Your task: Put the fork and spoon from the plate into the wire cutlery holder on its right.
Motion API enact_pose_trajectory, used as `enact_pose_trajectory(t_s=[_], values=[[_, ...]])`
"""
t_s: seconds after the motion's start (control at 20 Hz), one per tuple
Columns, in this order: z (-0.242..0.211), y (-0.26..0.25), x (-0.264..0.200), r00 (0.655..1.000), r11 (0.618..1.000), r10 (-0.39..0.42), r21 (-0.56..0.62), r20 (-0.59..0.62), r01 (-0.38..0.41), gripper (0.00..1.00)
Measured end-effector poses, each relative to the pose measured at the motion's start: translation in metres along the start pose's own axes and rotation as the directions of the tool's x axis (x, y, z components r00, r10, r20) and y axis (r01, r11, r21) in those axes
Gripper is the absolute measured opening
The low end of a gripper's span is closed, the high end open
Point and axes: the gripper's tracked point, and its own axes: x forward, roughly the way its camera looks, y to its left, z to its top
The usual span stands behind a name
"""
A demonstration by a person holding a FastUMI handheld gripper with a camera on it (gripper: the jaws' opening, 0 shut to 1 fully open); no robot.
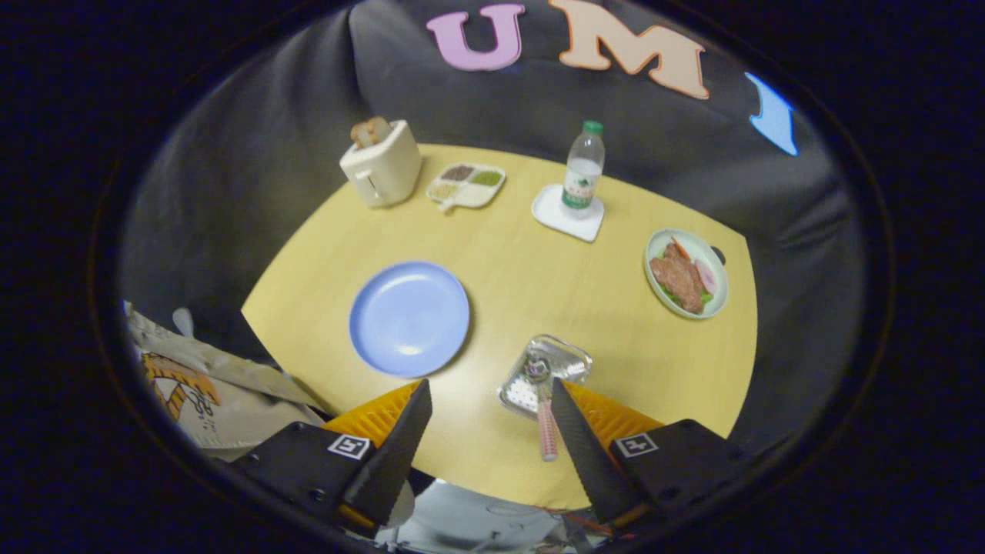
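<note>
The blue plate [409,318] lies on the yellow table just ahead of my left finger, and its surface is bare. To its right stands the wire cutlery holder [565,360], seen from above, close against the inner side of my right finger [579,446]. A pink-handled utensil [547,431] sticks up out of the holder toward me. A second metal utensil head seems to rest inside it, but I cannot tell fork from spoon. My gripper [489,388] hovers above the table's near edge, open, with nothing between its fingers.
At the back of the table [539,277] stand a cream toaster [382,163] with bread, a divided snack tray [466,185] and a water bottle [582,166] on a white coaster. A plate of food [686,273] sits far right. A person's printed garment [192,381] is at the near left.
</note>
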Motion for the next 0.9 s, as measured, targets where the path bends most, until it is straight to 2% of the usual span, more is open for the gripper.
enact_pose_trajectory(t_s=[0.1, 0.15, 0.25, 0.35, 0.5, 0.55, 0.65, 0.75, 0.9], values=[[0.015, 0.014, -0.011, 0.987, 0.999, -0.012, 0.039, 0.162, 0.006, 0.98], [0.022, 0.020, -0.019, 0.969, 0.998, -0.024, 0.064, 0.244, 0.009, 0.98], [0.040, 0.028, -0.034, 0.919, 0.993, -0.069, 0.119, 0.388, 0.024, 0.97], [0.052, 0.028, -0.049, 0.852, 0.983, -0.136, 0.173, 0.505, 0.055, 0.97], [0.075, 0.050, -0.081, 0.718, 0.978, -0.181, 0.199, 0.672, 0.060, 0.97], [0.084, 0.047, -0.096, 0.652, 0.972, -0.225, 0.207, 0.724, 0.106, 0.96], [0.094, 0.044, -0.116, 0.556, 0.953, -0.302, 0.250, 0.775, 0.170, 0.96], [0.092, 0.047, -0.128, 0.509, 0.935, -0.354, 0.293, 0.785, 0.198, 0.96], [0.083, 0.049, -0.127, 0.492, 0.916, -0.401, 0.349, 0.773, 0.198, 0.96]])
